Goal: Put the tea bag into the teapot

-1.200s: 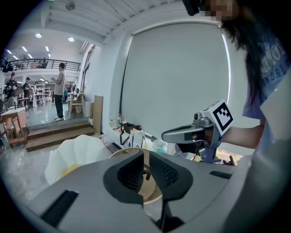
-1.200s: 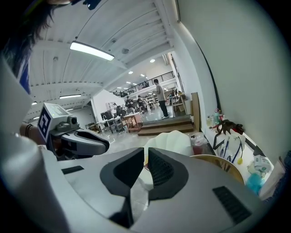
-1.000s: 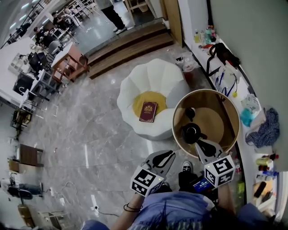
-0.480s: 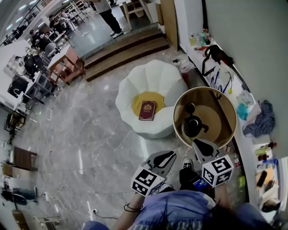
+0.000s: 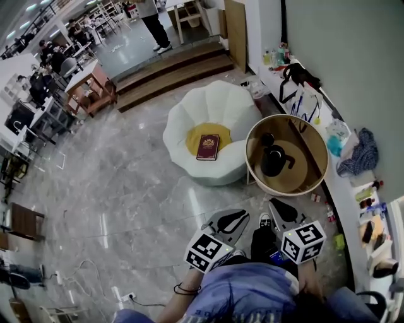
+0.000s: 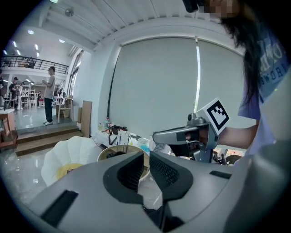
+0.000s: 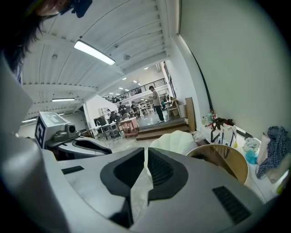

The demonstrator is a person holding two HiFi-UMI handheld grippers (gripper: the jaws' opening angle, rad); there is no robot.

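A black teapot [image 5: 274, 159] stands on a round wooden table [image 5: 307, 178], with a small black piece [image 5: 267, 140] beside it. My right gripper [image 5: 278, 207] hovers over the floor just short of the table's near rim; in the right gripper view [image 7: 145, 157] its jaws are shut to a pale sliver. Left of it my left gripper [image 5: 235, 219] hangs level, and in its own view [image 6: 146, 159] the jaws stand a narrow gap apart with nothing between them. The table [image 7: 227, 159] lies ahead to the right. I can make out no tea bag in any view.
A white petal-shaped seat [image 5: 208, 113] holding a red book [image 5: 208, 146] stands left of the table. A cluttered white ledge [image 5: 363, 199] runs along the right wall. Wooden steps [image 5: 170, 69] rise at the back, where a person [image 5: 151, 19] stands. Grey marble floor spreads to the left.
Both grippers have drawn back from the table together. The right gripper's tip, which reached over the table's near rim beside the teapot, is now clear of it. Table and seat look smaller.
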